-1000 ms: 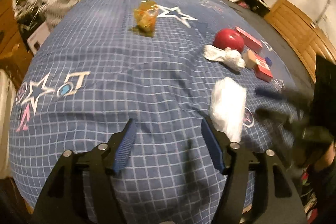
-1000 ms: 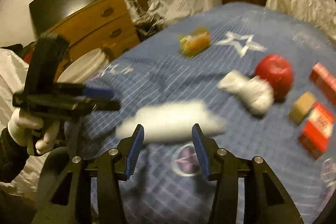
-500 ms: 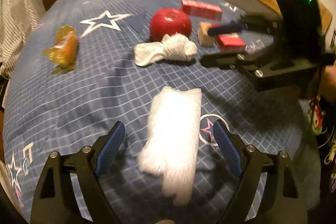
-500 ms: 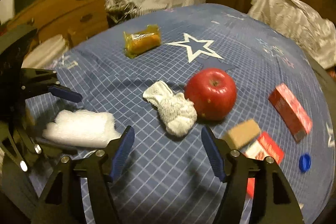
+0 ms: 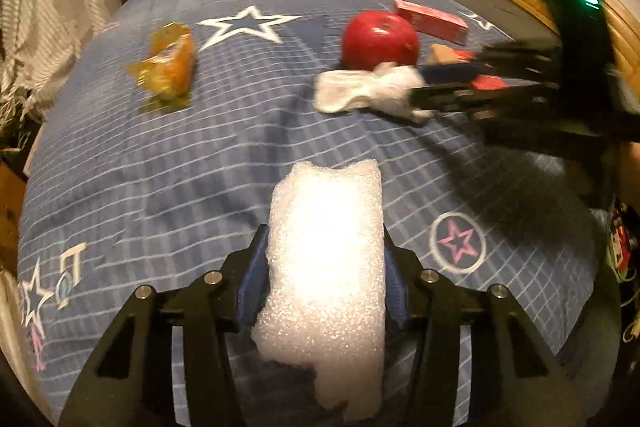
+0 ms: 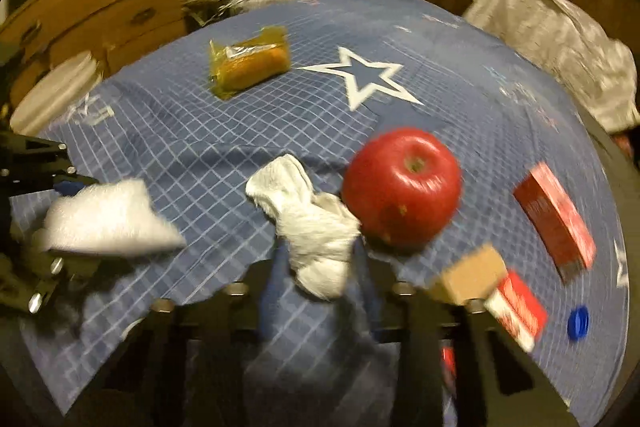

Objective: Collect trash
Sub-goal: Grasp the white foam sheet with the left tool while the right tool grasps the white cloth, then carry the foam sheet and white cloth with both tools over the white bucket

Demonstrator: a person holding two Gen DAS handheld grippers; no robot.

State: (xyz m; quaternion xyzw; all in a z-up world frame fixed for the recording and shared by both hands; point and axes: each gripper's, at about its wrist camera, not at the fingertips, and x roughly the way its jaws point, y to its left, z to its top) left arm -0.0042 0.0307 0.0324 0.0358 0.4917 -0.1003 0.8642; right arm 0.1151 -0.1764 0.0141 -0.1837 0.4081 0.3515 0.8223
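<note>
A white foam sheet [image 5: 326,203] lies on the blue checked bedcover [image 5: 160,187] between the fingers of my left gripper [image 5: 324,239]. Its jaws are closing, and both blue pads touch the sheet's sides. A crumpled white tissue [image 6: 304,211] sits beside a red apple [image 6: 400,187], and my right gripper [image 6: 318,263] is shut on the tissue's near end. The left wrist view shows the right gripper [image 5: 424,83] reaching in from the right onto the tissue [image 5: 360,91]. In the right wrist view, the left gripper [image 6: 52,227] holds the foam sheet [image 6: 108,215] at the far left.
An orange snack wrapper [image 6: 250,61] lies farther back near a white star print. Right of the apple are a red box [image 6: 554,219], a tan block [image 6: 472,275], a small red and white box [image 6: 516,311] and a blue bottle cap [image 6: 578,323]. A wooden dresser [image 6: 100,3] stands behind on the left.
The left gripper swung over the foam sheet, then its wide jaws came in against it. The right gripper left the foam, moved onto the crumpled tissue and shut on it.
</note>
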